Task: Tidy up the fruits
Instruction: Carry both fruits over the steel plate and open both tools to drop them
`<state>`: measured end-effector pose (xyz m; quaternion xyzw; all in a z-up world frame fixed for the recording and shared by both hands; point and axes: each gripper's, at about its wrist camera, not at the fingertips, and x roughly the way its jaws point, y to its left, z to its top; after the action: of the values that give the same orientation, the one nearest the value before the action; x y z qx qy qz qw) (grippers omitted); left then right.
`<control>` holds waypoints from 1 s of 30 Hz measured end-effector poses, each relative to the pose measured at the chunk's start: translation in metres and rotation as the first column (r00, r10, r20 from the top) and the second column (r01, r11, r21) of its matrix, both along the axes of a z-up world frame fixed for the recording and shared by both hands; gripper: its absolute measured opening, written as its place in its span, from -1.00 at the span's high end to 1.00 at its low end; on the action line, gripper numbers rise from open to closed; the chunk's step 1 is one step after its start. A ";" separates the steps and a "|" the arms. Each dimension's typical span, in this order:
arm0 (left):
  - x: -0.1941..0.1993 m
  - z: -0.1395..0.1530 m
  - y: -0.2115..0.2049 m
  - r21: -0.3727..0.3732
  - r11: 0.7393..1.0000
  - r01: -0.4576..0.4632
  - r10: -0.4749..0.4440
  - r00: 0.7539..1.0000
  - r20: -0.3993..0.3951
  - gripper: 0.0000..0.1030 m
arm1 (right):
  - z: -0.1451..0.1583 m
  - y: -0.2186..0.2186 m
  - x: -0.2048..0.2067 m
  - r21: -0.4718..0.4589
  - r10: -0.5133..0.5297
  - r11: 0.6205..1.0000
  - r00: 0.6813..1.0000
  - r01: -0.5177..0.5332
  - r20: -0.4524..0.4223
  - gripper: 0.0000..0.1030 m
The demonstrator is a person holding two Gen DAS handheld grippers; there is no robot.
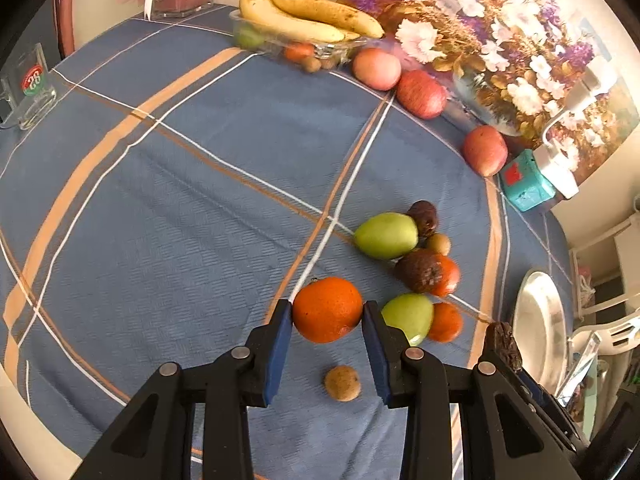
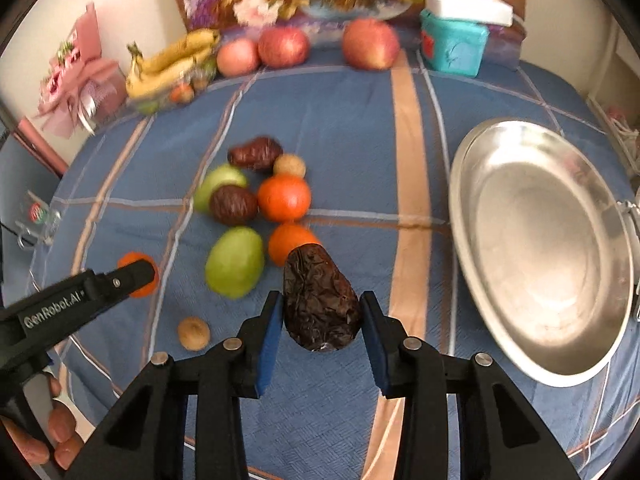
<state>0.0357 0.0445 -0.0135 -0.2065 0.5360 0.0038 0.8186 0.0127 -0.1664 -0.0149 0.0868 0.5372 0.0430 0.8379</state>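
The left gripper (image 1: 327, 314) has its jaws clamped on an orange (image 1: 327, 309) above the blue checked surface (image 1: 180, 208). The right gripper (image 2: 321, 314) grips a wrinkled dark date (image 2: 320, 300), left of the metal plate (image 2: 540, 248).

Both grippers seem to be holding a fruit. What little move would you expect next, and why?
Probably the right gripper swings right to set its wrinkled dark fruit on the bare metal plate close beside it, while the left gripper holds an orange.
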 end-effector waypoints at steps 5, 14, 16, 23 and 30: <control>0.006 0.009 -0.015 0.000 1.000 0.025 -0.025 1.000 0.012 0.26 | 0.009 -0.008 0.003 0.003 -0.041 0.999 0.999 0.041 0.016 0.22; 0.023 0.027 -0.079 0.022 0.987 0.158 -0.158 0.986 0.042 0.26 | 0.026 -0.051 0.008 -0.028 -0.174 0.984 0.985 0.174 0.017 0.22; 0.024 0.030 -0.100 0.019 0.979 0.203 -0.204 0.978 0.051 0.26 | 0.029 -0.072 0.008 -0.036 -0.231 0.972 0.973 0.231 0.020 0.22; 0.033 0.030 -0.190 -0.001 0.925 0.381 -0.380 0.922 0.075 0.26 | 0.023 -0.140 0.003 -0.037 -0.388 0.921 0.922 0.387 -0.012 0.21; 0.043 0.015 -0.242 -0.010 0.888 0.459 -0.458 0.887 0.056 0.23 | 0.009 -0.177 -0.008 -0.052 -0.506 0.862 0.860 0.504 -0.063 0.21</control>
<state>0.0782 -0.1976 0.0020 -0.0834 0.5479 -0.2009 0.8078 0.0052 -0.3437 -0.0055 0.2120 0.5272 -0.1901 0.8006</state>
